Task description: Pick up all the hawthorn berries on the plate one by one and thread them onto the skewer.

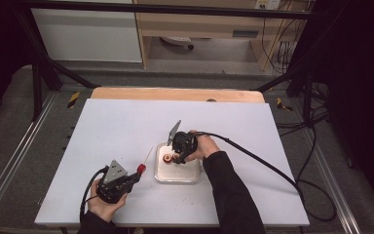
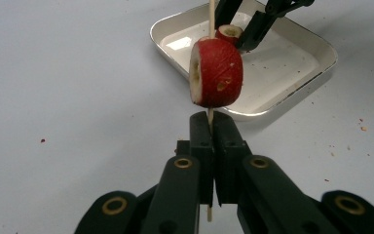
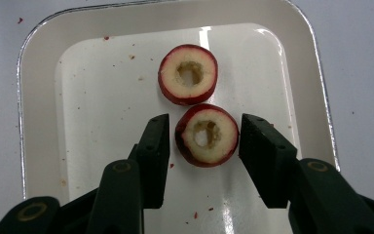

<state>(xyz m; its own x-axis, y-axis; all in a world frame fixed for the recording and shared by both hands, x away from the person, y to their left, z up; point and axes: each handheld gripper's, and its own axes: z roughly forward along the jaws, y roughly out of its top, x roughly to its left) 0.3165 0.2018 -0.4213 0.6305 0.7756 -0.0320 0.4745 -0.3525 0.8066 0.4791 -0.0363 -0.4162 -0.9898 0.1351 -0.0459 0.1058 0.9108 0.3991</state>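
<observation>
My left hand-held gripper (image 2: 209, 127) is showing matt black plastic with brassy metal rivets. The wooden skewer (image 2: 211, 9) is looking pale and dry; the fruit slice (image 2: 216, 73) on it is wearing glossy red skin around matt cream flesh. The tray (image 3: 39, 97) is gleaming like white enamel, a metal rim at nine o'clock. The bench (image 1: 117, 122) is looking smooth, matt, pale.

Two dark-sleeved forearms reach in from the near edge of the worktop. The left hand (image 1: 104, 202) holds the left gripper (image 1: 137, 171) low and nearly level, aimed right, its jaws pressed tightly together. The right hand (image 1: 203, 146) tips the right gripper (image 1: 175, 158) steeply downward, its jaws standing partly apart, neither pad pressing on anything.
</observation>
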